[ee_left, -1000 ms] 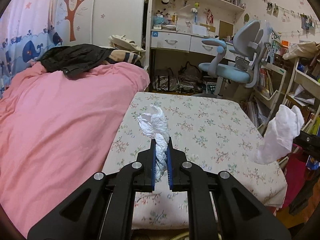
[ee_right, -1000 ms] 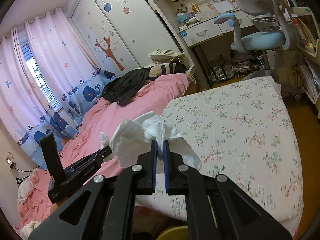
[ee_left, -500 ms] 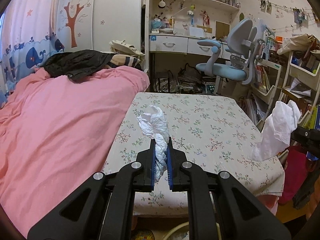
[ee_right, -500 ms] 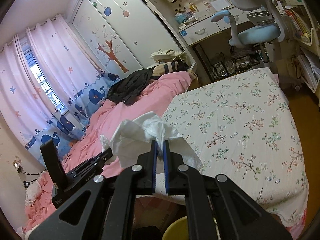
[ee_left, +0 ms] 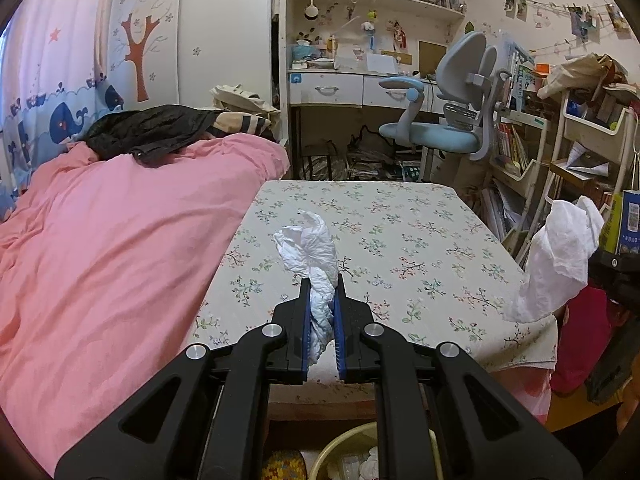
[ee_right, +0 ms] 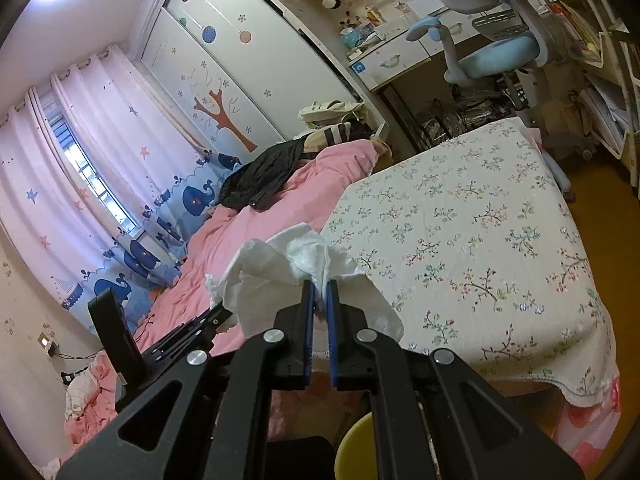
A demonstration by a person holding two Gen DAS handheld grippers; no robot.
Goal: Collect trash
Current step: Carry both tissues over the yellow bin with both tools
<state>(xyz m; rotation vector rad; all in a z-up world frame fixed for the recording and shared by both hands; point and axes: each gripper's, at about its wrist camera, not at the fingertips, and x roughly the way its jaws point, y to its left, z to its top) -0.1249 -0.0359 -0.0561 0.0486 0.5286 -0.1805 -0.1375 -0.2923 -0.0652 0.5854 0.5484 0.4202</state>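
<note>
My left gripper [ee_left: 321,280] is shut on a crumpled white tissue [ee_left: 310,246] and holds it in the air above the near edge of the floral-cloth table [ee_left: 400,240]. My right gripper [ee_right: 319,286] is shut on a larger white tissue [ee_right: 276,272], also lifted; that tissue shows at the right of the left wrist view [ee_left: 556,264]. A yellow trash bin [ee_left: 348,456] with some white scraps in it sits on the floor below the left gripper; its rim also shows in the right wrist view [ee_right: 354,448]. The left gripper's body shows at the lower left of the right wrist view [ee_right: 160,344].
A bed with a pink duvet [ee_left: 100,260] lies left of the table, with a black jacket [ee_left: 148,130] on it. A blue desk chair [ee_left: 448,128], a desk [ee_left: 352,88] and crowded shelves [ee_left: 568,140] stand behind and to the right.
Both grippers have drawn back and up from the table, each still holding its tissue. The yellow bin has come into view below them.
</note>
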